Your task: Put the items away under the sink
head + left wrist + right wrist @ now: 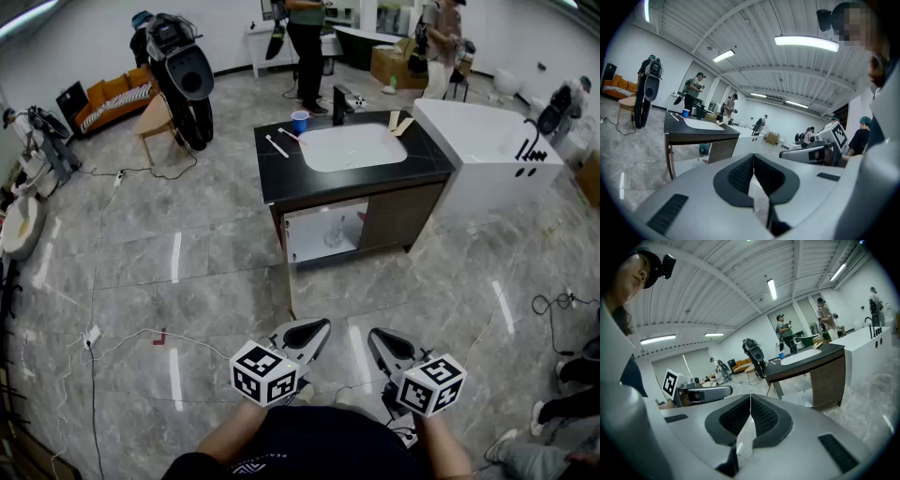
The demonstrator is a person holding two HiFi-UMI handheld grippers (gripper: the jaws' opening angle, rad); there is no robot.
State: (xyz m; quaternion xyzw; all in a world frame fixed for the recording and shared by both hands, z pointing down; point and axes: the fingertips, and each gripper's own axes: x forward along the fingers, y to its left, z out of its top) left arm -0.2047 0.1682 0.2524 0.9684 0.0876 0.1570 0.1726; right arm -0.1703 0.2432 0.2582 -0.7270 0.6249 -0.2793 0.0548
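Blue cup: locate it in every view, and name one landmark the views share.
Head view: blue cup at upper centre, on the black countertop.
Left gripper view: the cup is left of centre, at the countertop's far end.
Right gripper view: the cup is right of centre, small, on the countertop.
Shared landmark: the white sink basin beside it.

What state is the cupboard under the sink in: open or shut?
Partly open: one half of the cupboard shows its white inside; the brown door beside it is shut.
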